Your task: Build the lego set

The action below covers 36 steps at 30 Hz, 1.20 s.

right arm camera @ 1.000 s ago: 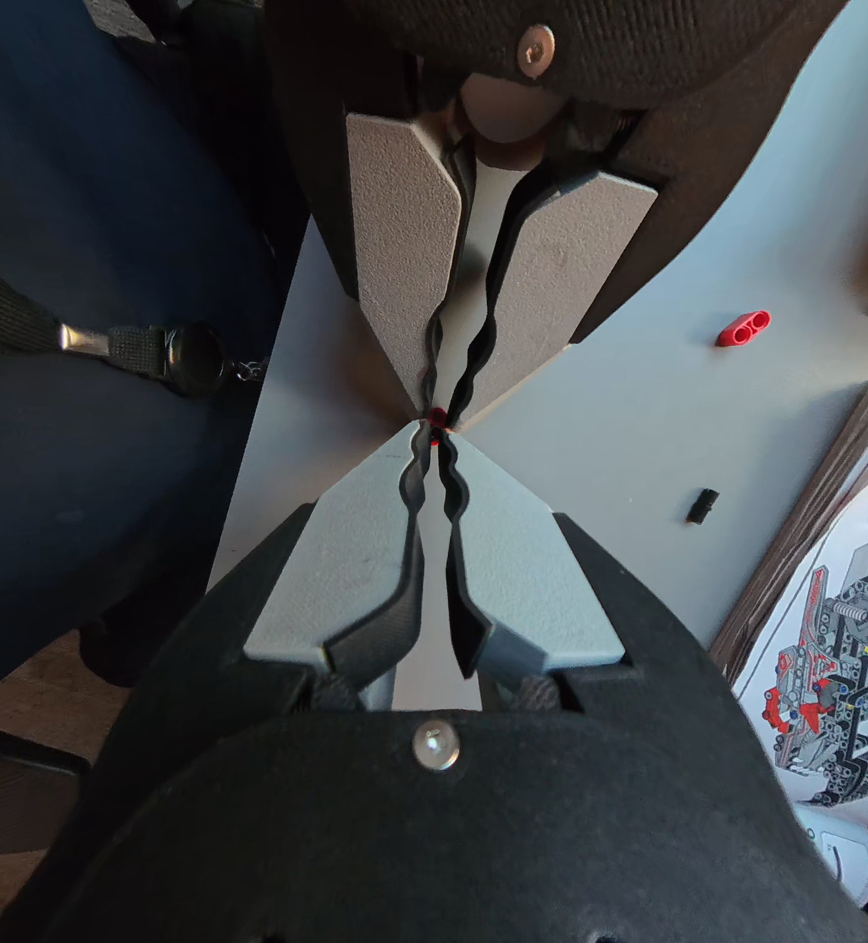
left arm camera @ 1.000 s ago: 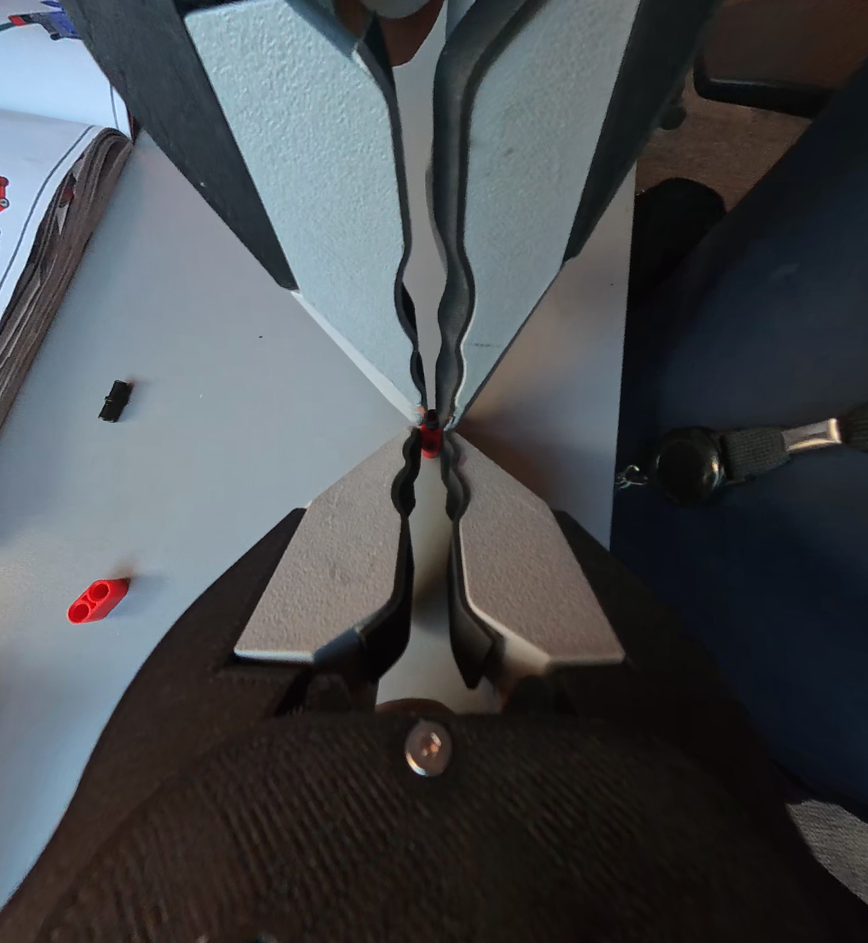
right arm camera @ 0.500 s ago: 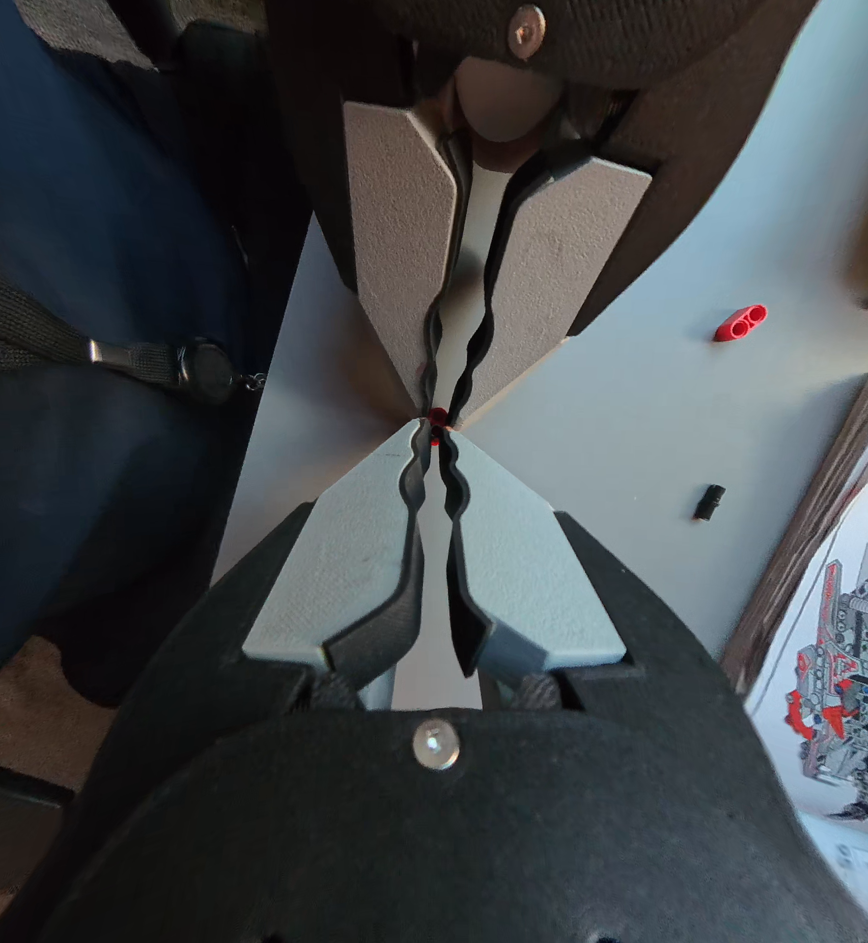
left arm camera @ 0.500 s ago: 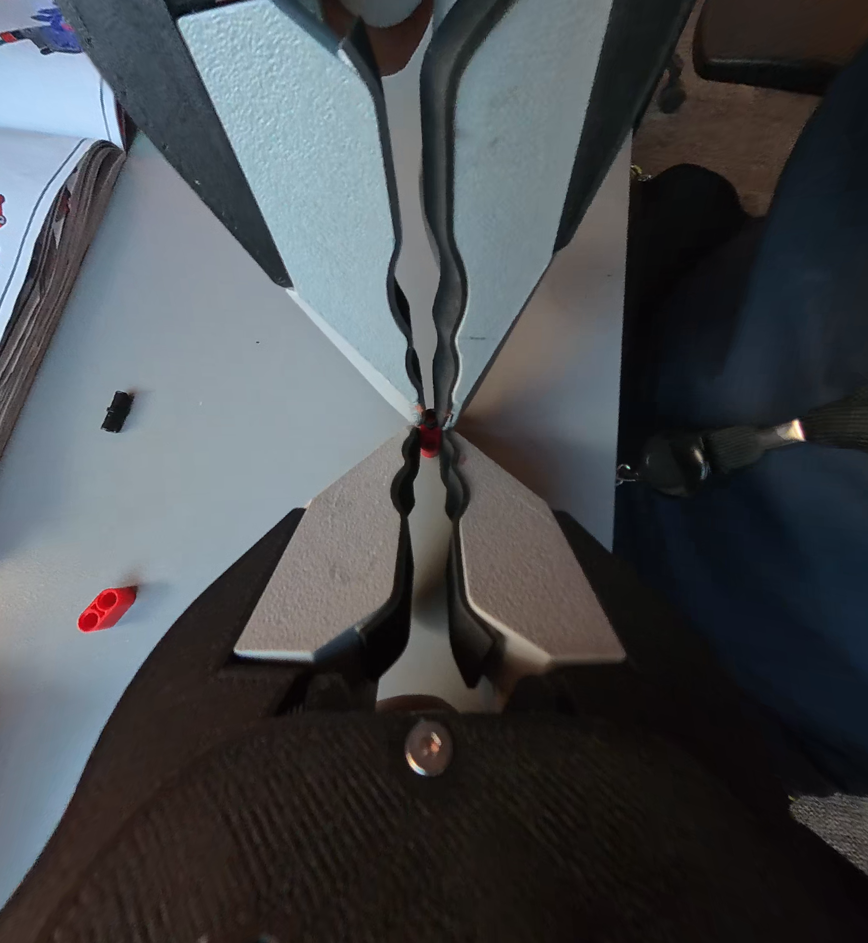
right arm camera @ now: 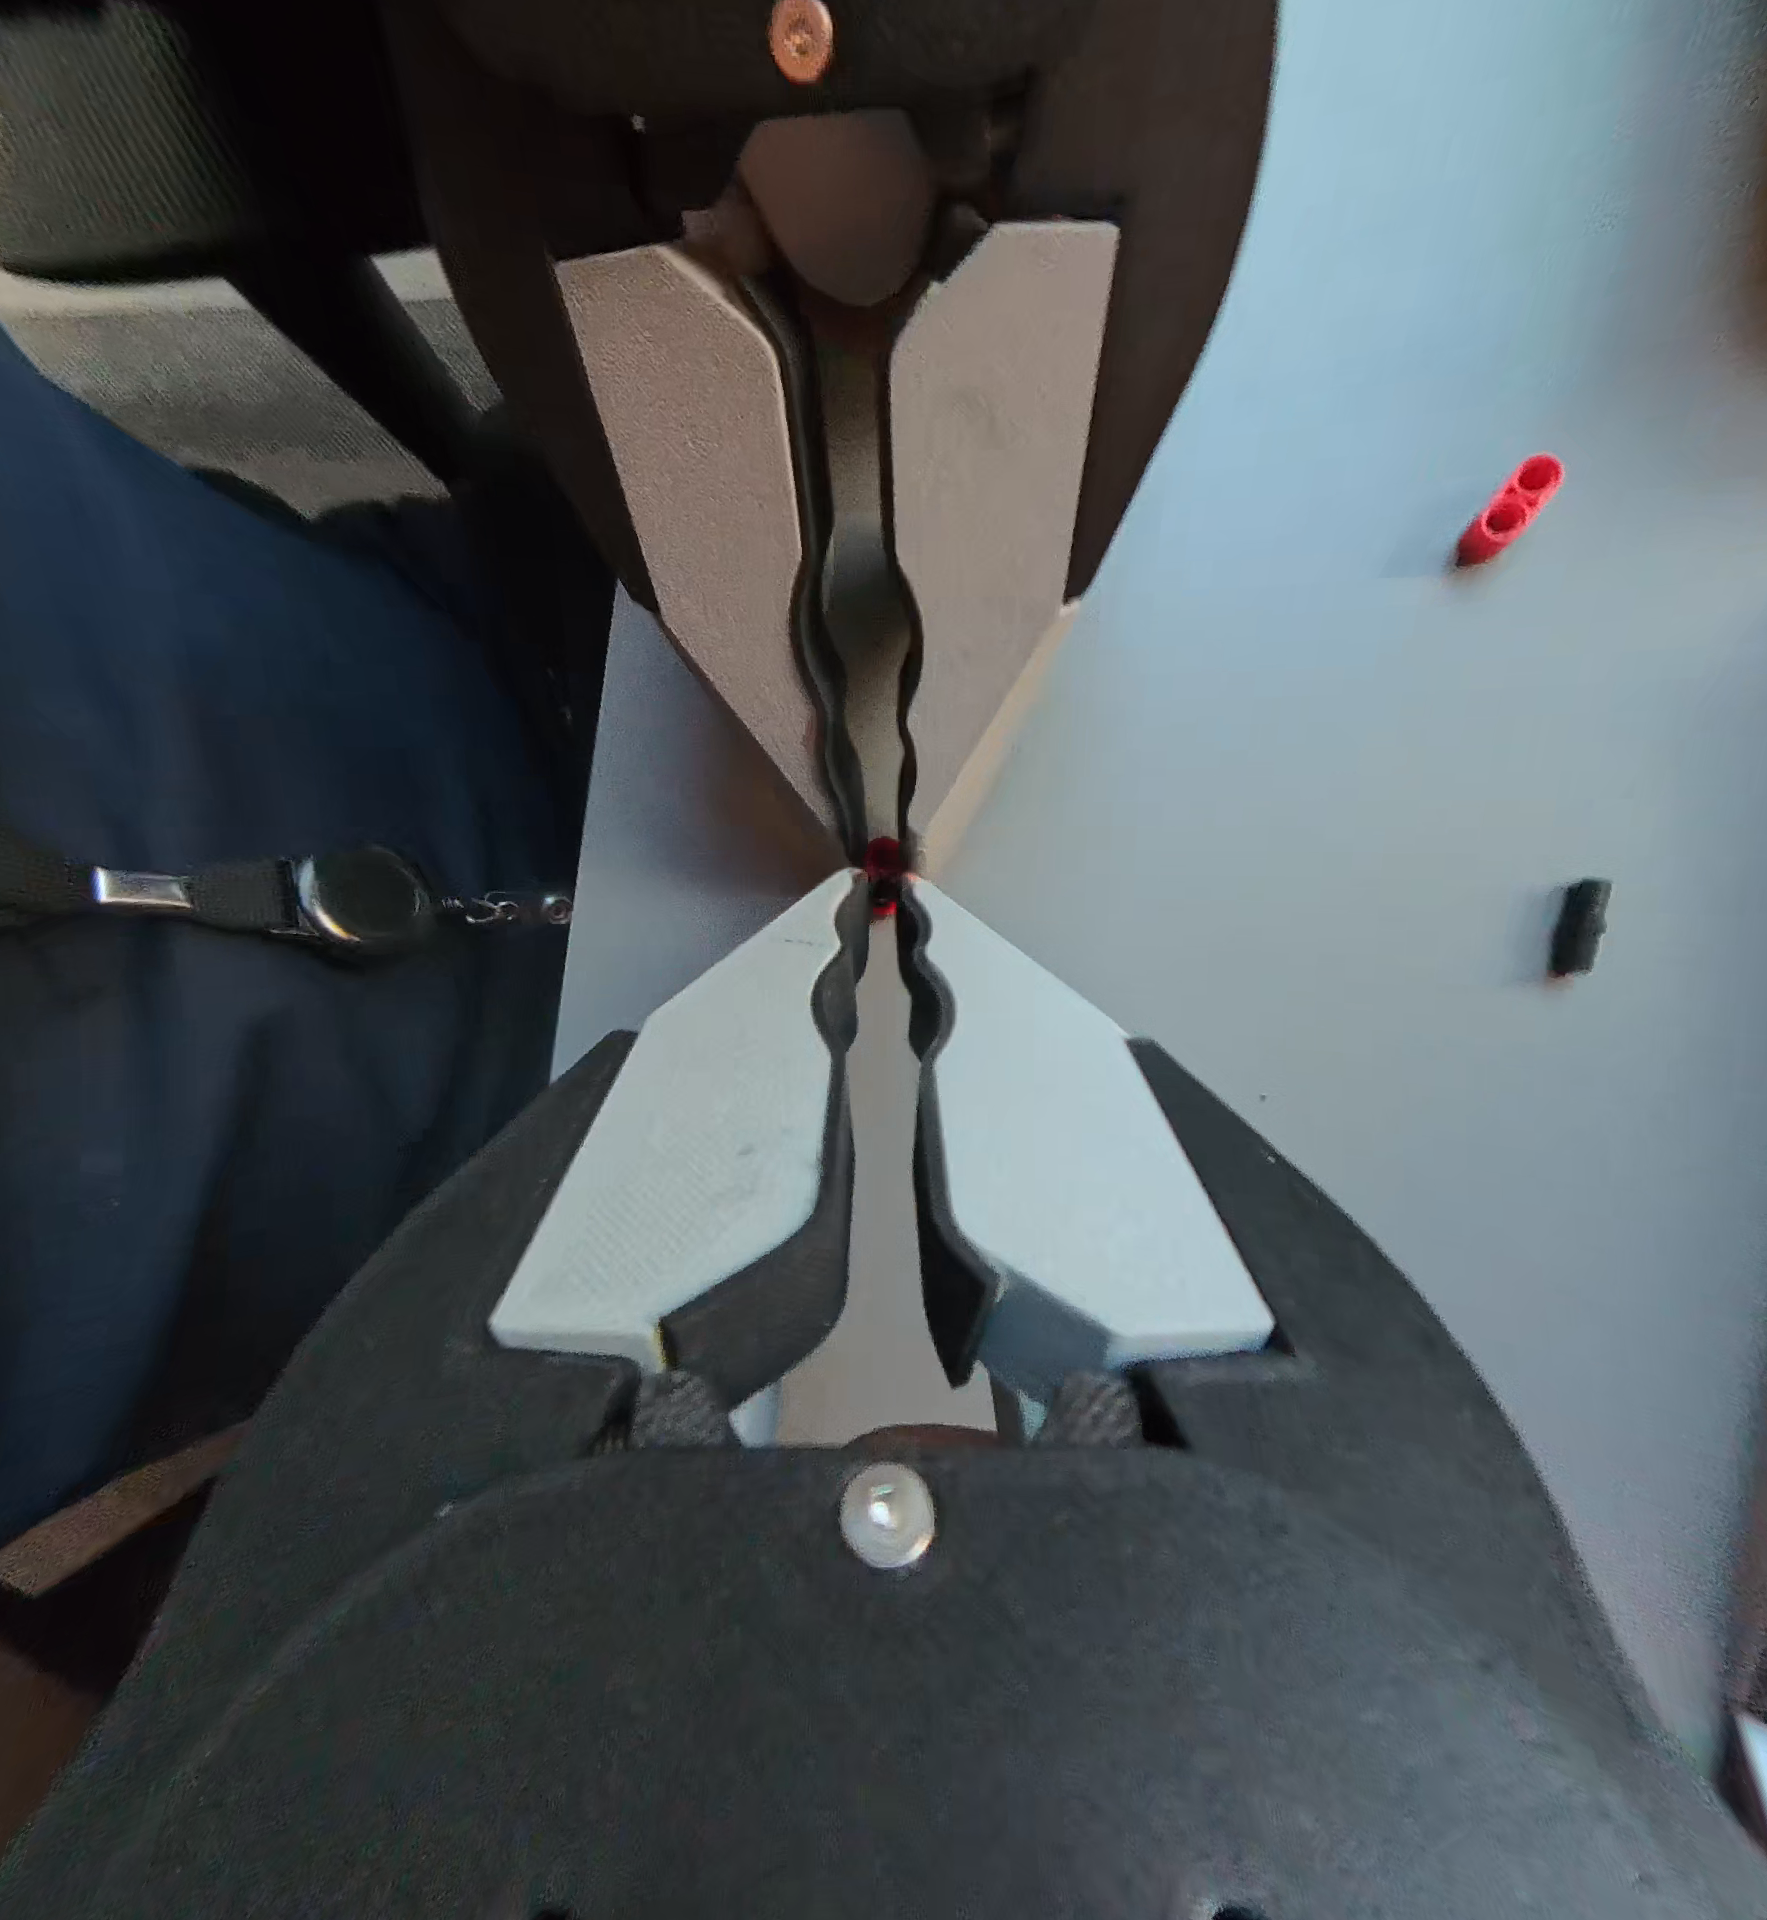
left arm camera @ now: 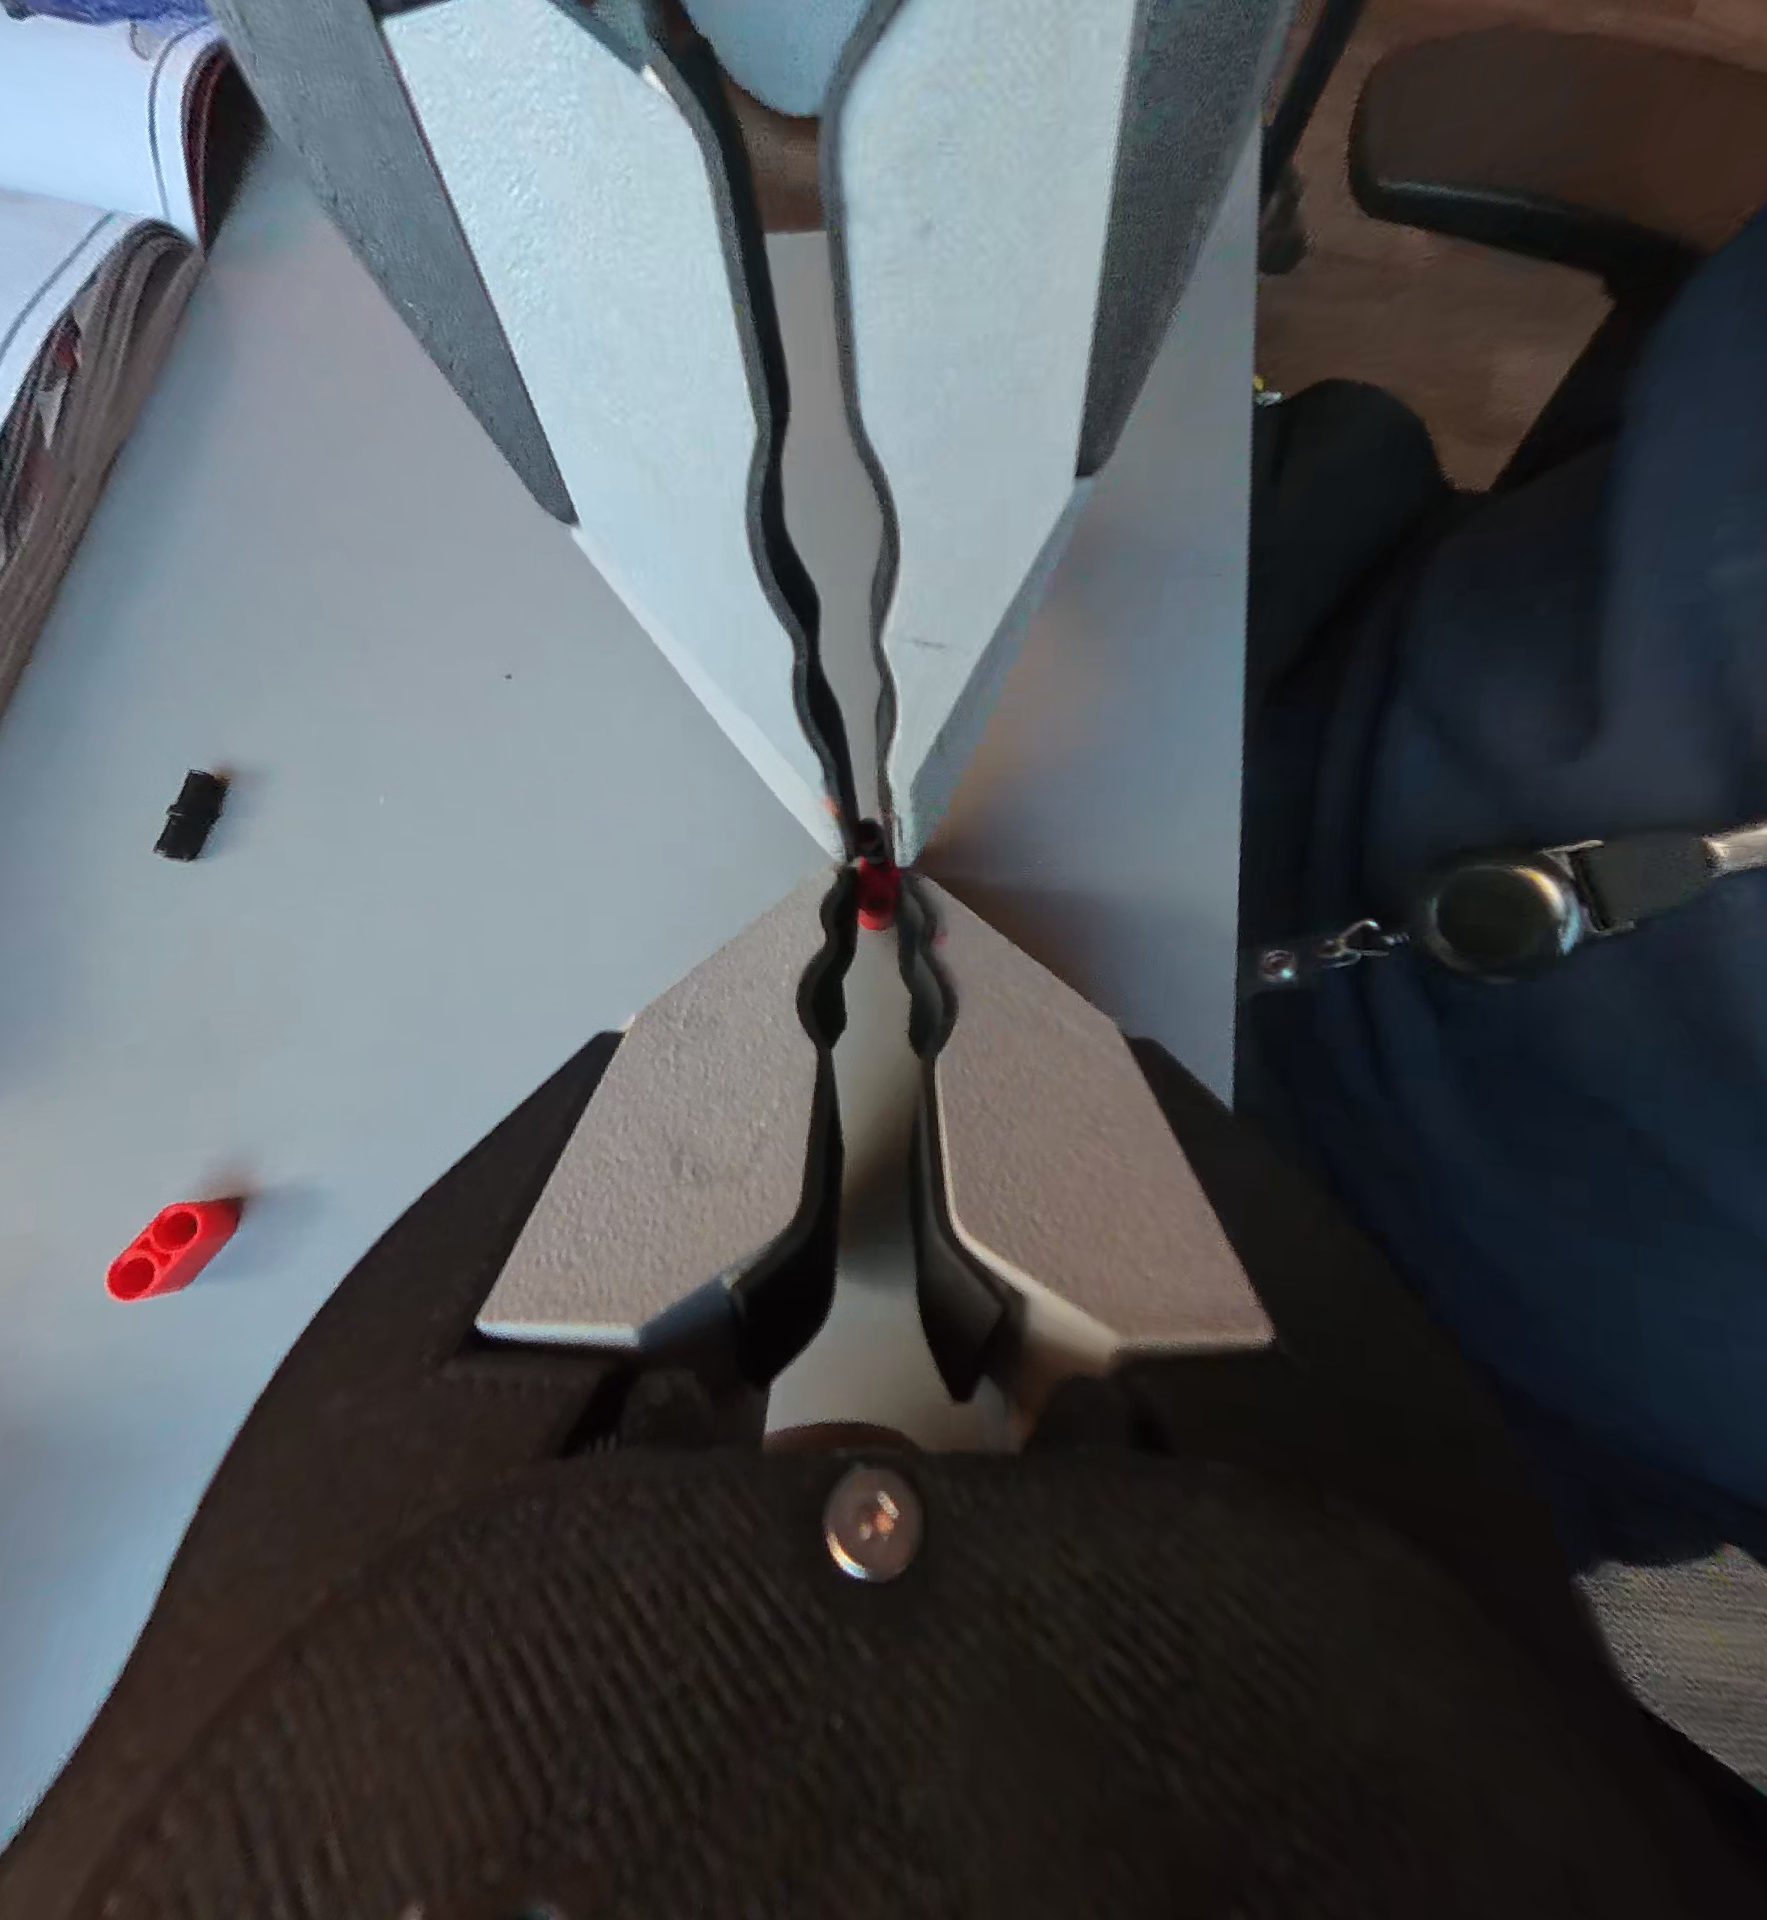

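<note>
While tip to tip above the desk, left gripper clamped on red connector, right gripper pinching black pin; mating step, needing straight push.

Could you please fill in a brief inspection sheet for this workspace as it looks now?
Surface: pale grey table, bare except for loose parts.
Job's things: small red piece pinched tip to tip with a black pin; red two-hole connector and spare black pin lying apart; instruction booklet at the edge.
Clutter: nothing seen.
Grippers: left gripper shut on the red piece; right gripper shut on the pin.
Cables: nothing seen.
Surroundings: person in dark blue clothing, badge reel.
</note>
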### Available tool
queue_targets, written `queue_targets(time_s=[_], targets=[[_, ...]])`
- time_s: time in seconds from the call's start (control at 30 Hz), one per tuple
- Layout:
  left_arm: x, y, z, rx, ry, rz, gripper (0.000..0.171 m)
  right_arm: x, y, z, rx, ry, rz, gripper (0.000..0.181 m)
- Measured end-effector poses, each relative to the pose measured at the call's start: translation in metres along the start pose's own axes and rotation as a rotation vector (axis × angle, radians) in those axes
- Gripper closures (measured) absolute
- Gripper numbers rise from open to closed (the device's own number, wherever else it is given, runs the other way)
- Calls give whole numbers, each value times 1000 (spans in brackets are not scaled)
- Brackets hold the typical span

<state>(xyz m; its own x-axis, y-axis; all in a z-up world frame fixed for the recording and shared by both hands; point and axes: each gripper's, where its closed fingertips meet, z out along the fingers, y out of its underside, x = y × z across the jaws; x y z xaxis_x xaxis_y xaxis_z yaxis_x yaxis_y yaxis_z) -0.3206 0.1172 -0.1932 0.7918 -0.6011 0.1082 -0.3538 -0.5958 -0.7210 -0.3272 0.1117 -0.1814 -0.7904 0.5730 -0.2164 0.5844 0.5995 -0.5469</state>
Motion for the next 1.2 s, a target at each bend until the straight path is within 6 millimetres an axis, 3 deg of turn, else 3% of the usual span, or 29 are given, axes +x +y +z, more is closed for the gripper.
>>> queue_targets(time_s=[0.2,0.27,0.33,0.4,0.47,0.63,0.8,0.93,0.97,1.03,1.2], targets=[[-1,-1,0,2,21,-20,167,7,-1,-11,131,34,50,168],[-1,-1,0,1,11,-10,167,7,-1,-16,170,33,60,181],[-1,-1,0,2,12,-15,167,11,4,-22,198,58,89,181],[-1,-1,0,3,22,-25,167,17,12,-30,219,112,136,163],[-1,-1,0,3,29,-33,167,19,22,-36,222,147,176,164],[-5,-2,0,6,6,-40,167,23,39,-24,223,294,223,155],[-8,-4,2,5,-13,-26,167,33,41,-21,254,393,211,181],[-8,-5,3,5,-16,-23,166,33,39,-20,273,391,196,181],[-8,-6,3,12,-15,-24,153,33,38,-22,284,398,185,181],[-11,-6,2,17,-30,-42,144,29,35,-25,319,387,156,181],[-11,-6,2,15,-34,-34,145,27,37,-31,356,358,194,181]])
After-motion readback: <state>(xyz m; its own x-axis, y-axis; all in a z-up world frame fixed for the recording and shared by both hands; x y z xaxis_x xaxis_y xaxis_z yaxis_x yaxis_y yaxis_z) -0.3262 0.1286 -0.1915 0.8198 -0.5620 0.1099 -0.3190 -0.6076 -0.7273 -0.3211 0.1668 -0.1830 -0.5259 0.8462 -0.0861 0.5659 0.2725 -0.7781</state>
